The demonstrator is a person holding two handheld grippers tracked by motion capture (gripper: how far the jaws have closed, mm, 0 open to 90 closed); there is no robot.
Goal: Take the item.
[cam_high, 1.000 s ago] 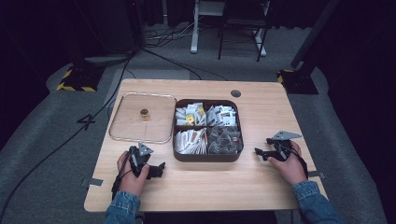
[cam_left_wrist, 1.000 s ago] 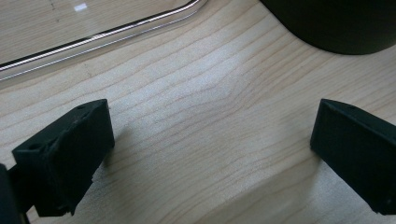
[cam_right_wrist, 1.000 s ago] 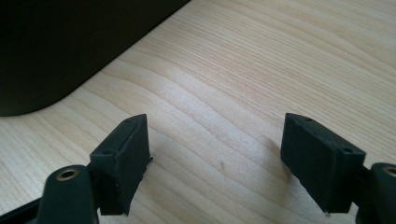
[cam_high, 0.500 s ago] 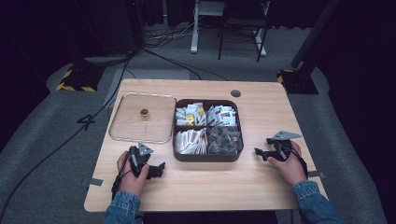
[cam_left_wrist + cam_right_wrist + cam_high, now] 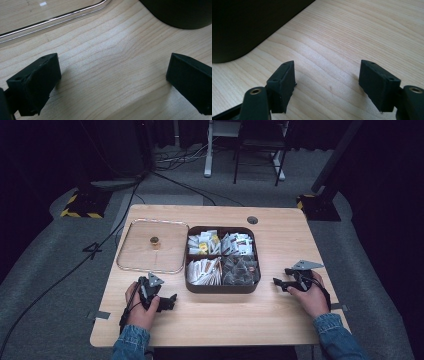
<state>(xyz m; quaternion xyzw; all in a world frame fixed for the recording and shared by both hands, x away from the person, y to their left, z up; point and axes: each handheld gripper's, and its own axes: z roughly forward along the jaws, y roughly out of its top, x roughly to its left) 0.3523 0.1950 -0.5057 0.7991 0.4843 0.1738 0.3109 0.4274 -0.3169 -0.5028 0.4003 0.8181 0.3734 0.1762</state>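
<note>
Pale wood grain runs across the table (image 5: 280, 245) in front of me, and on it, near the middle, sits the dark square box (image 5: 222, 287) with four compartments full of tea bags and packets (image 5: 220, 243); in the near right compartment I see darker pyramid-shaped bags (image 5: 240, 270). Touching or just beside the box's left wall lies the clear lid (image 5: 150, 251), flat on the wood, with a small knob (image 5: 154, 240) at its centre. My left gripper (image 5: 110, 82) rests low on the table near the box's near left corner, its jaws spread wide with bare wood between them, the lid's edge and the box's corner ahead. My right gripper (image 5: 327, 82) sits on the table just right of the box, jaws likewise parted and holding nothing, the box's dark wall off to one side.
</note>
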